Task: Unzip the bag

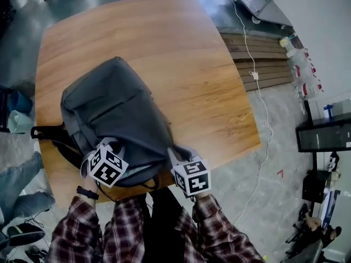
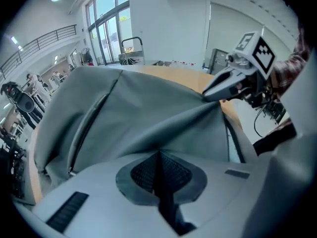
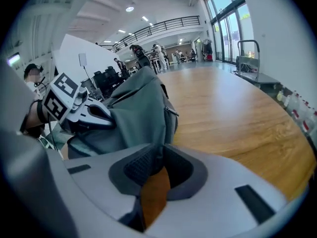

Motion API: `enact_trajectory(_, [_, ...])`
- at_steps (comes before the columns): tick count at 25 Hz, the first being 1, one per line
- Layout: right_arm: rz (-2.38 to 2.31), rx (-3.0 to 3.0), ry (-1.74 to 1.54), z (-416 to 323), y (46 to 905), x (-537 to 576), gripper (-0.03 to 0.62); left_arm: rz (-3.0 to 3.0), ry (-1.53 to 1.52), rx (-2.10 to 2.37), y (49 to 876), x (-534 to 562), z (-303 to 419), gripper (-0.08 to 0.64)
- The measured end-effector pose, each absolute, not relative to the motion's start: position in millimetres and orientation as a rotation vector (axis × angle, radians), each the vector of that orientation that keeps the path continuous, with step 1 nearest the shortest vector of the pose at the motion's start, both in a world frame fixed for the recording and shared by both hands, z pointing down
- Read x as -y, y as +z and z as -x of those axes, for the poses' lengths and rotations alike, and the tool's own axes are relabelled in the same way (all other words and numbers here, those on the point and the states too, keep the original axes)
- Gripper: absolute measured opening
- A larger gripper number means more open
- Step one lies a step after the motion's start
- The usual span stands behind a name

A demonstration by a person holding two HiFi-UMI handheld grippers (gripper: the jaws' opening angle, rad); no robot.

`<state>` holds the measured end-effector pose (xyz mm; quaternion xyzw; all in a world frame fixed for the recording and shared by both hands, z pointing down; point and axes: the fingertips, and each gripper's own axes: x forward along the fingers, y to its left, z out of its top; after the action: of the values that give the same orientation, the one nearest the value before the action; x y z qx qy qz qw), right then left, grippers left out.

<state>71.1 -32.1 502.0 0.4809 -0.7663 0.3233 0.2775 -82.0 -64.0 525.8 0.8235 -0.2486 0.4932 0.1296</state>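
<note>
A grey backpack (image 1: 112, 116) lies flat on the wooden table (image 1: 181, 53), its near end at the table's front edge. My left gripper (image 1: 106, 144) is at the bag's near left corner, shut on a fold of its fabric (image 2: 158, 148). At the near right corner my right gripper (image 1: 175, 153) is shut on a pinch of bag fabric (image 3: 159, 150), pulled taut between the two grippers. A zipper line (image 2: 89, 128) runs along the bag's left side, and a metal zipper pull (image 3: 171, 111) hangs on its right side. Neither gripper holds a pull.
A black strap (image 1: 52, 133) hangs off the table's left edge. A white cable (image 1: 255, 75) runs over the floor at right, past bottles (image 1: 299, 64) and a black stand (image 1: 323, 136). Someone's legs (image 1: 22, 182) are at the left.
</note>
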Motion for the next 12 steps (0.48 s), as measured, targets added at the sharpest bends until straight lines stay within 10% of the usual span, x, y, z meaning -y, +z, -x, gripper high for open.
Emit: enact_trajectory(12, [-1.282, 2.093, 0.953, -38, 501, -9, 0.052, -2.362, 1.44, 0.906, 521, 74, 79, 0.009])
